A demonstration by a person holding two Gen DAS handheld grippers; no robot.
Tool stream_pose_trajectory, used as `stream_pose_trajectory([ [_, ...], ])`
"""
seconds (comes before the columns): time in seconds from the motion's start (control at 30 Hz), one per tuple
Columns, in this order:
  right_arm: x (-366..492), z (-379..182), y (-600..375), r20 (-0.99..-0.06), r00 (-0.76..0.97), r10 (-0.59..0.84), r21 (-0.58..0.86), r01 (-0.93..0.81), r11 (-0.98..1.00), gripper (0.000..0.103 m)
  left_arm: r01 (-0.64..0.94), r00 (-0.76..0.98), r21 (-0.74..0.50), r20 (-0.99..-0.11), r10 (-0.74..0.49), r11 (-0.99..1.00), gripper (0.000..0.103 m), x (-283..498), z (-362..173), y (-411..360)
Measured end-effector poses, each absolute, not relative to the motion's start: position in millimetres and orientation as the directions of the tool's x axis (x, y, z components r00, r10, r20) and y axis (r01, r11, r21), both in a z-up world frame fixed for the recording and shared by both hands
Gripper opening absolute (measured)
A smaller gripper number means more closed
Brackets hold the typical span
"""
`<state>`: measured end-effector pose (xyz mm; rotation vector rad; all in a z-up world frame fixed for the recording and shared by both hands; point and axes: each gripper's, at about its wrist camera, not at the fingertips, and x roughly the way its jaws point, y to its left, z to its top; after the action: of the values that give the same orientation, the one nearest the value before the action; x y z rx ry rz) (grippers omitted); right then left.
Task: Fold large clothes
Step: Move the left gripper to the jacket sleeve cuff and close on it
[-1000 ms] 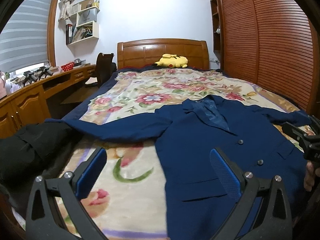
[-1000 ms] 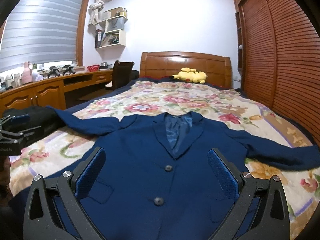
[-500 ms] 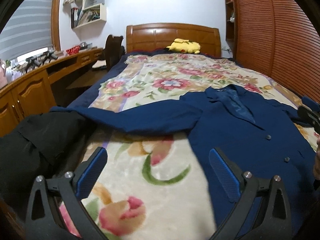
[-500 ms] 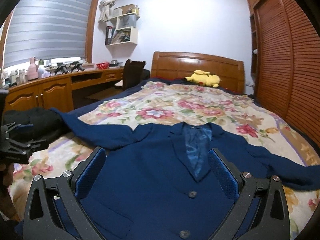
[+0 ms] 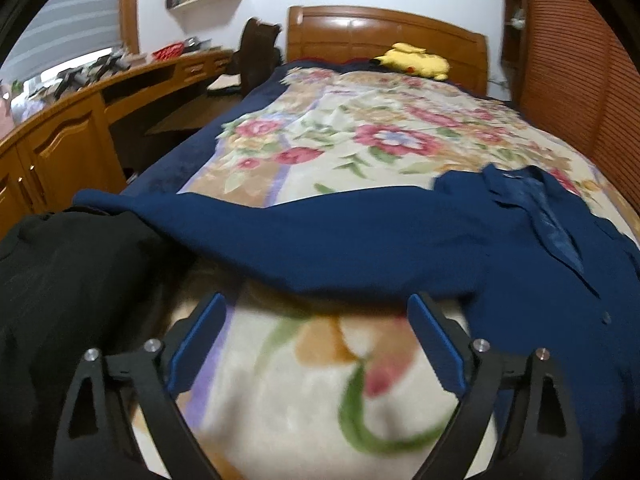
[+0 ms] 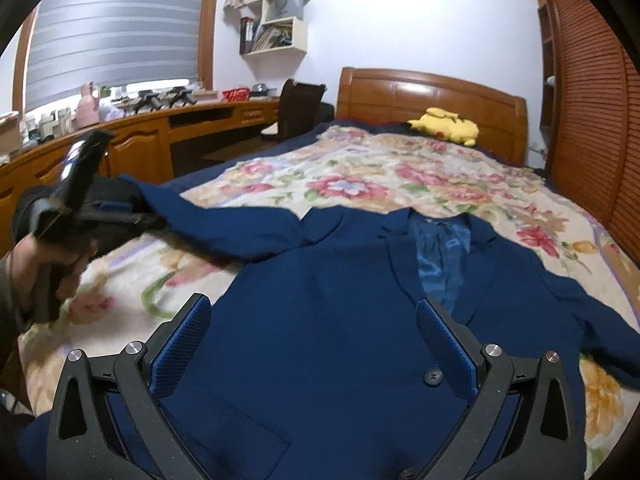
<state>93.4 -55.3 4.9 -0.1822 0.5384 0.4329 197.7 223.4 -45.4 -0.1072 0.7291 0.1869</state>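
Lying face up on the floral plush blanket [image 5: 360,128] of the wooden-headboard bed [image 6: 432,92], the navy blue buttoned suit jacket [image 6: 328,312] has both sleeves spread sideways. Its left-reaching sleeve [image 5: 300,248] ends against a black bundled garment [image 5: 68,280]. The left gripper [image 5: 316,320] hovers just before that sleeve, jaws wide but closing, nothing between them. The right gripper [image 6: 316,320] hangs wide above the jacket's front, 2 buttons visible, holding nothing.

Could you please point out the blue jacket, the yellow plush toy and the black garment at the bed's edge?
blue jacket [image 6: 328,300]: right wrist view, on its front panel.
yellow plush toy [image 6: 444,122]: right wrist view, on its body.
black garment [image 5: 68,280]: left wrist view, on its middle.
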Motion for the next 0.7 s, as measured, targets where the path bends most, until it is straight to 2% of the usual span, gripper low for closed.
stream_pose_trajectory([
  [0.13,96,-3,-56,-0.552,0.755,0.354,-0.047,-0.451,0.891,0.103,-0.253,0.699,-0.018,-0.695,0.169,0.967,0.082,221,-55,239],
  [0.3,98,-6,-61,-0.562,0.745,0.358,-0.037,-0.456,0.889,0.103,-0.306,0.67,-0.088,-0.728,0.149,0.948,0.078,245,-68,261],
  [0.5,103,-10,-71,-0.581,0.731,0.359,-0.021,-0.454,0.891,0.103,-0.342,0.641,-0.096,-0.751,0.157,0.935,0.076,267,-78,272],
  [0.57,103,-12,-73,-0.585,0.729,0.355,-0.022,-0.452,0.892,0.103,-0.355,0.628,-0.097,-0.762,0.16,0.93,0.072,274,-83,276],
  [0.6,104,-13,-74,-0.588,0.727,0.354,-0.022,-0.451,0.892,0.103,-0.356,0.624,-0.103,-0.766,0.154,0.929,0.061,276,-85,277],
  [0.63,104,-14,-75,-0.591,0.726,0.352,-0.022,-0.451,0.892,0.103,-0.359,0.622,-0.113,-0.769,0.147,0.927,0.043,277,-86,279],
  [0.7,106,-15,-78,-0.593,0.726,0.349,-0.023,-0.448,0.894,0.103,-0.352,0.634,-0.131,-0.761,0.133,0.927,0.024,277,-84,279],
])
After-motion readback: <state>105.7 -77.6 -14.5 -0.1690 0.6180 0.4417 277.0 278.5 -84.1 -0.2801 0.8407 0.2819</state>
